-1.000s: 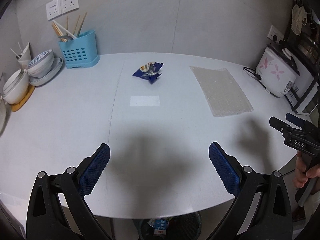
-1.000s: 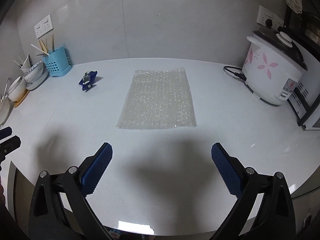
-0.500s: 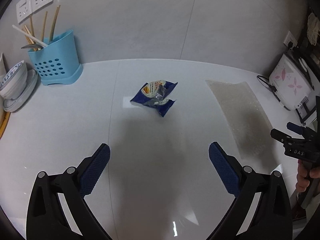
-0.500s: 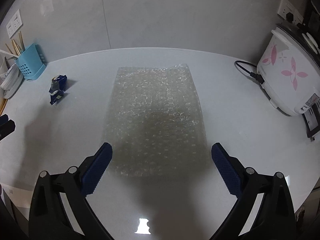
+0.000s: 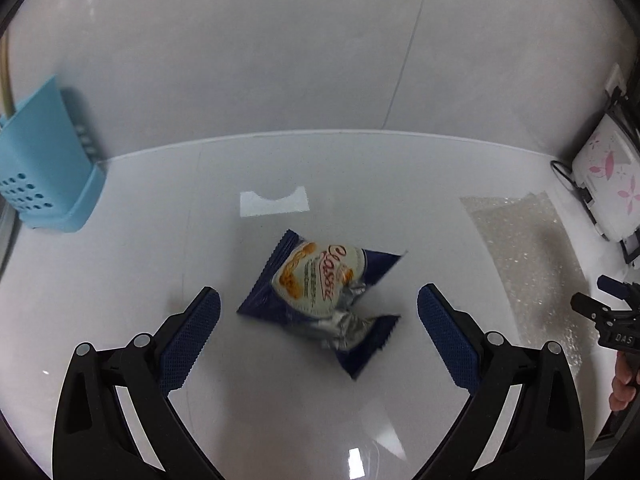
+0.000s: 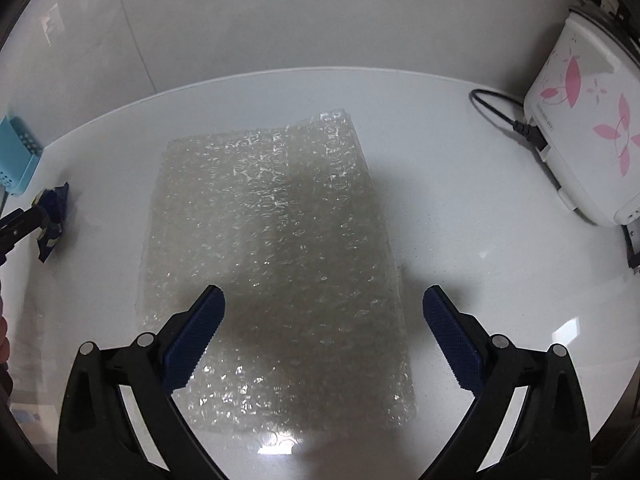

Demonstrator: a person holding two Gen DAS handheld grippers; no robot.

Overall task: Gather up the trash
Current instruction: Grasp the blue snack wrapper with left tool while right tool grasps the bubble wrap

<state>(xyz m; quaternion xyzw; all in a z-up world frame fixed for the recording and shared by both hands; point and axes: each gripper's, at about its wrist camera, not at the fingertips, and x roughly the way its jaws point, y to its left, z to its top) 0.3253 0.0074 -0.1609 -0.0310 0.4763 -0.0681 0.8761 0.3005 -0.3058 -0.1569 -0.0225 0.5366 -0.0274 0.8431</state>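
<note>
Stage: early; judging from how things lie, no trash is collected yet, both pieces lie on the counter [image 5: 120, 264].
Left gripper [image 5: 319, 312]: fingers wide apart, empty, low over the counter, one finger on each side of the snack wrapper [image 5: 320, 292]. They do not touch it.
Snack wrapper: dark blue, crumpled, torn open with silver inside showing; it lies flat between the left fingers, just in front of a white paper scrap [image 5: 274, 202].
Right gripper [image 6: 323, 316]: fingers also wide apart and empty, above the near half of the bubble wrap sheet [image 6: 272, 248]. Whether the tips already touch the sheet I cannot tell; the fisheye view is poor for height.
Bubble wrap sheet: clear, spread flat, near the rice cooker [image 6: 588, 136] but apart from it.
Paper scrap: probably trash too, untouched.
Not trash, I think: blue utensil holder [image 5: 44, 160] at the left wall.
Left to do: close on the wrapper, close on the sheet, lift both, carry them to a bin. No bin shows in these views.
</note>
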